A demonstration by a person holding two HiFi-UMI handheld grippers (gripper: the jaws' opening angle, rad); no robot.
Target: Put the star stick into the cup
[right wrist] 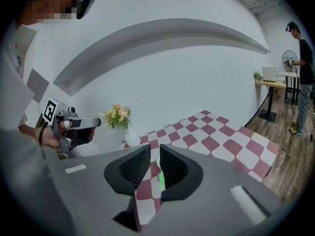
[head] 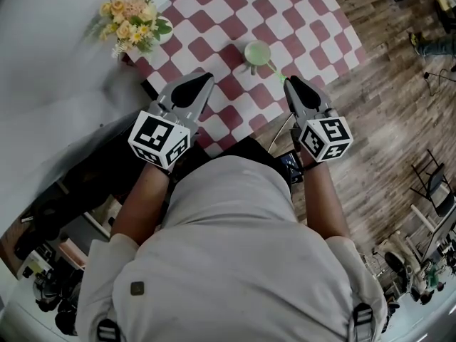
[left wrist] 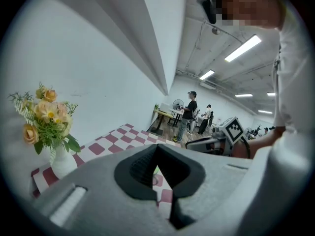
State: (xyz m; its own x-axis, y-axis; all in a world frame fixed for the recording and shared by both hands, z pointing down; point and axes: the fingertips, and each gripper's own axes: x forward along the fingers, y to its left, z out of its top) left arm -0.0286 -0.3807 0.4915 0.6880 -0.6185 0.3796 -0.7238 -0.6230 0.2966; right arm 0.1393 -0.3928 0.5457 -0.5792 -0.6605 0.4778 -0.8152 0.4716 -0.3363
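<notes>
A pale green cup (head: 258, 51) stands on the red-and-white checked table (head: 303, 13), near its front edge. The thin green star stick (head: 277, 73) runs from the cup's near rim back to my right gripper (head: 288, 81), which is shut on it. In the right gripper view the stick (right wrist: 160, 181) glows green against one pad, with only a narrow slit between the jaws (right wrist: 155, 148). I cannot tell whether the stick's far end is inside the cup. My left gripper (head: 208, 77) hovers over the table left of the cup, shut on nothing (left wrist: 156, 149).
A white vase of yellow and peach flowers (head: 132, 23) stands at the table's far left corner by the white wall. Wooden floor (head: 388, 98) lies right of the table. People stand by a far desk (left wrist: 188, 114).
</notes>
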